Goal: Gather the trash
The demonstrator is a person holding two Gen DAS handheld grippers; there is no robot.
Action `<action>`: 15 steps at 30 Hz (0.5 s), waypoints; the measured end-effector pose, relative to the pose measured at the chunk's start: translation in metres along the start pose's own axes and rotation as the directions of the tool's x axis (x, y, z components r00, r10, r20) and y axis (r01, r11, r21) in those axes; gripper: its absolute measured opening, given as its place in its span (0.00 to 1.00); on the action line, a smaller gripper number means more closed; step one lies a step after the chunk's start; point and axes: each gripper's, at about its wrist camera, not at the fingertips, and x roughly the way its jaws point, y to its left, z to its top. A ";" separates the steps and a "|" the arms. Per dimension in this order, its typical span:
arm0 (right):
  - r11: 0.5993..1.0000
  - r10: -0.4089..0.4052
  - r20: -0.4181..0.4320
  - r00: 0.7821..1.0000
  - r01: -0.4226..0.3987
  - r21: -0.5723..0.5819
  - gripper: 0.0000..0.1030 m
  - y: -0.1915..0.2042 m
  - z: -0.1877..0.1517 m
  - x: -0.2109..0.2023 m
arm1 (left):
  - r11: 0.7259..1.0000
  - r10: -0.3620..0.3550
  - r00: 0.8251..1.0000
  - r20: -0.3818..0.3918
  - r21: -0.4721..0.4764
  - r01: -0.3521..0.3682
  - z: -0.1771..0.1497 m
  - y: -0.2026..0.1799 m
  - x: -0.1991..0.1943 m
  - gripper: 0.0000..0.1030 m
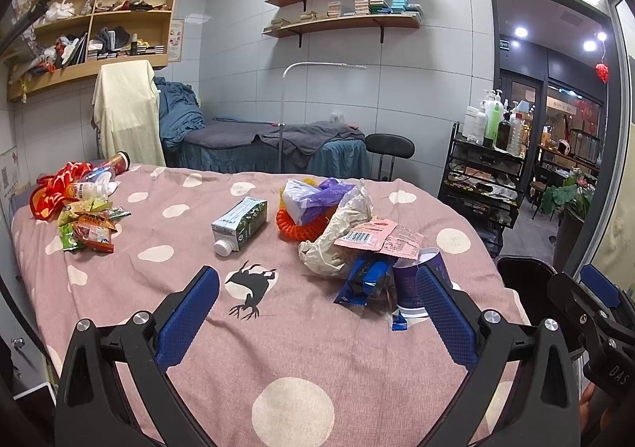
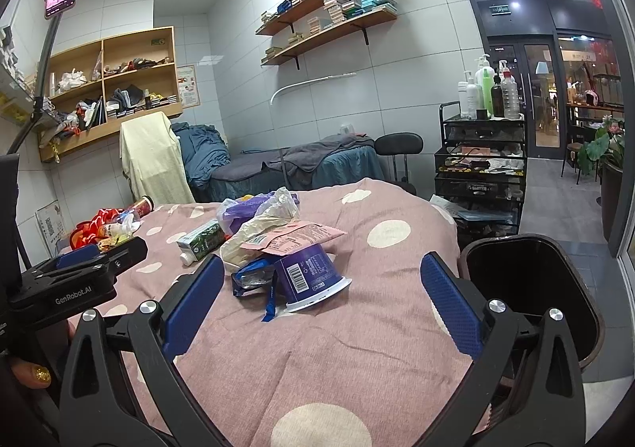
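Two grippers, both with jaws spread wide and holding nothing, hover over a bed (image 1: pixel 278 328) covered in a pink spotted blanket. Step in hand, as I judge it: the start of a pick, nothing yet lifted.

Items on the bed:
1. Purple cup (image 2: pixel 309 276), paper or plastic, on its side, barcode up, white rim toward the near edge. It lies between the open jaws of the right gripper (image 2: pixel 317 300), near but untouched.
2. Blue wrapper (image 2: pixel 252 278), crinkled foil, touching the cup.
3. Pink packet (image 2: pixel 293 238), flat, printed, resting on the cup and wrapper.
4. Cream bag (image 1: pixel 341 228), thin, crumpled plastic, under the packet.
5. Purple bag (image 1: pixel 313 195) and orange foam netting (image 1: pixel 291 226), behind.
6. Carton (image 1: pixel 240 222), green and white, lying flat, capped end near, apart from the heap.
7. Snack wrappers (image 1: pixel 89 226), bottle (image 1: pixel 93 185) and red bag (image 1: pixel 53 189), far left.

Bin (image 2: pixel 532 296): black, open, just beside the bed on the right.

Left gripper (image 1: pixel 317 312) sits over bare blanket, with the cup by its right jaw.

Next move, likely: close the right jaws on the cup, gently, since it may crush, then carry it to the bin.
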 end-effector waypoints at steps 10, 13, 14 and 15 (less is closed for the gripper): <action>1.000 -0.008 -0.004 1.000 0.008 0.001 0.95 -0.001 -0.001 0.001 | 1.000 -0.002 1.000 -0.013 0.001 0.002 -0.001 0.000 0.003 0.95; 1.000 -0.010 -0.007 1.000 0.010 -0.002 0.95 -0.001 -0.001 0.001 | 1.000 -0.003 1.000 -0.018 0.000 0.003 -0.001 -0.001 0.004 0.95; 1.000 -0.010 -0.009 1.000 0.010 -0.002 0.95 -0.001 -0.002 0.002 | 1.000 -0.004 1.000 -0.020 0.000 0.004 -0.001 -0.001 0.005 0.95; 1.000 -0.011 -0.011 1.000 0.011 -0.002 0.95 -0.001 -0.002 0.002 | 1.000 -0.004 1.000 -0.022 0.001 0.004 -0.001 -0.001 0.006 0.95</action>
